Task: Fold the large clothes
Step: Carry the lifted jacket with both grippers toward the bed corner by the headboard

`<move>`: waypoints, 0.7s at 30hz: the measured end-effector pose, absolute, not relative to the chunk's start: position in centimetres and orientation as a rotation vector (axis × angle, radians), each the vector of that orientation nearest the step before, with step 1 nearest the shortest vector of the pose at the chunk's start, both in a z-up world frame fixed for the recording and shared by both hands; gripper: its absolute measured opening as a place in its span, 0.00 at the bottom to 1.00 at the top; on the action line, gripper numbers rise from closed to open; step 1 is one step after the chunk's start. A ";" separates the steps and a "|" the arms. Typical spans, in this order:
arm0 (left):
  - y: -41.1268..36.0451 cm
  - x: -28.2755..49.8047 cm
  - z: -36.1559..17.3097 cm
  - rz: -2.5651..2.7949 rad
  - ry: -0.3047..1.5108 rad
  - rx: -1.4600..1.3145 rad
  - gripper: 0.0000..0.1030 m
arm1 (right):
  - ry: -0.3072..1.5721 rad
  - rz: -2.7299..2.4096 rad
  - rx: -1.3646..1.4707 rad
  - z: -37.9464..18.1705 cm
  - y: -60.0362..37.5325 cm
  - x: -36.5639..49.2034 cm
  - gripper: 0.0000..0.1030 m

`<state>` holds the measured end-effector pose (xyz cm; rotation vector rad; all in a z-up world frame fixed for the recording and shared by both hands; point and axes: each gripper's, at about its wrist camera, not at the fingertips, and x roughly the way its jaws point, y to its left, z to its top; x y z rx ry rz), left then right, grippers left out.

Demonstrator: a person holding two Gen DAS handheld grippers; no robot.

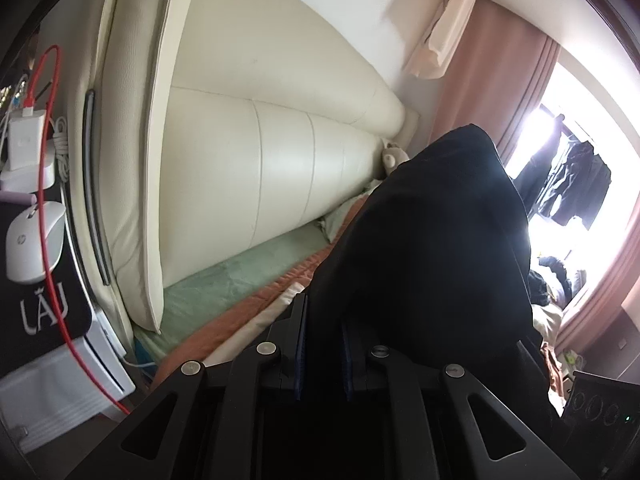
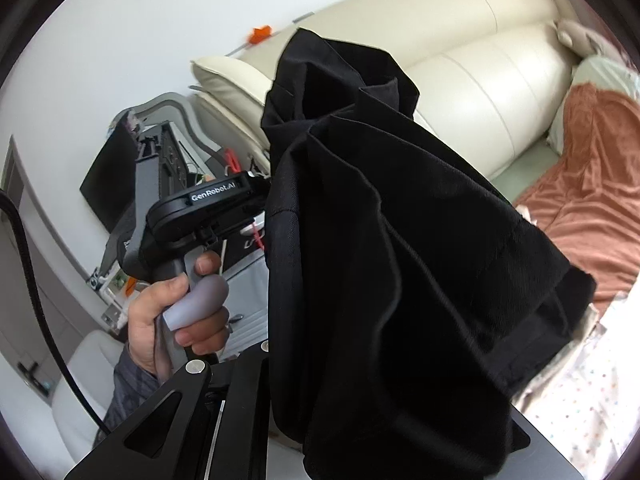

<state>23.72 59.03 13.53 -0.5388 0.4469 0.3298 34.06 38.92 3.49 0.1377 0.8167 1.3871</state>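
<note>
A large black garment (image 1: 432, 248) hangs in the air between both grippers. In the left wrist view my left gripper (image 1: 324, 344) is shut on its edge, and the cloth rises up and right from the blue pads (image 1: 301, 340). Seen from the right wrist, the same garment (image 2: 400, 240) drapes over my right gripper and hides its fingertips; only the left finger (image 2: 244, 408) shows. That gripper holds the cloth too. A hand (image 2: 168, 312) grips the left gripper's handle, and that gripper's body (image 2: 200, 204) is half hidden behind the cloth.
Behind stands a cream padded headboard (image 1: 248, 152), with a green sheet (image 1: 224, 280) and an orange blanket (image 2: 592, 184) on the bed. A bedside table at the left carries a white mouse (image 1: 34, 240) and a red cable (image 1: 48, 184). Pink curtains (image 1: 480, 80) frame a bright window.
</note>
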 end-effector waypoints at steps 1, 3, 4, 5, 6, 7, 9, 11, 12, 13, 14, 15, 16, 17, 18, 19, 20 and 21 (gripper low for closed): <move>59.4 24.3 13.2 0.335 0.455 -0.537 0.13 | 0.827 1.386 0.148 3.0 39.2 34.6 0.15; 59.9 25.7 12.6 0.345 0.476 -0.530 0.13 | 0.842 1.384 0.166 2.2 39.8 35.8 0.15; 59.9 26.5 12.1 0.349 0.490 -0.528 0.13 | 0.854 1.380 0.177 1.6 39.9 36.5 0.15; 60.1 27.3 11.6 0.352 0.503 -0.527 0.13 | 0.864 1.373 0.183 1.1 40.0 37.2 0.15; 60.3 28.2 11.0 0.353 0.514 -0.529 0.13 | 0.874 1.363 0.189 0.5 40.0 38.0 0.15; 60.6 29.0 10.4 0.354 0.525 -0.532 0.13 | 0.882 1.351 0.191 -0.2 39.9 38.8 0.15; 61.1 31.1 9.3 0.349 0.547 -0.531 0.13 | 0.898 1.331 0.197 -1.1 40.4 40.4 0.15; 61.4 33.2 8.2 0.346 0.573 -0.520 0.13 | 0.916 1.312 0.211 -2.2 40.2 42.1 0.15; 61.4 34.2 7.7 0.345 0.587 -0.512 0.13 | 0.922 1.302 0.216 -2.8 40.1 42.9 0.15; 61.4 35.2 7.1 0.346 0.600 -0.501 0.13 | 0.930 1.293 0.222 -3.4 39.9 43.8 0.15; 61.4 36.2 6.5 0.348 0.613 -0.492 0.13 | 0.941 1.285 0.231 -4.2 39.7 44.8 0.14; 61.4 37.1 6.0 0.351 0.626 -0.487 0.13 | 0.952 1.278 0.240 -4.9 39.6 45.6 0.14; 61.6 37.9 5.3 0.355 0.638 -0.487 0.13 | 0.966 1.270 0.249 -5.8 39.6 46.6 0.14; 61.8 38.8 4.6 0.361 0.651 -0.490 0.13 | 0.981 1.262 0.258 -6.7 39.5 47.6 0.14; 62.0 39.5 3.9 0.370 0.664 -0.493 0.13 | 0.998 1.257 0.270 -7.6 39.6 48.6 0.14; 62.1 40.2 3.1 0.379 0.677 -0.491 0.13 | 1.016 1.254 0.279 -8.6 39.8 49.5 0.14; 62.1 40.9 2.4 0.393 0.694 -0.483 0.14 | 1.032 1.253 0.284 -9.4 40.0 50.4 0.14; 62.1 41.4 1.8 0.406 0.716 -0.471 0.14 | 1.053 1.252 0.288 -10.5 40.2 51.3 0.14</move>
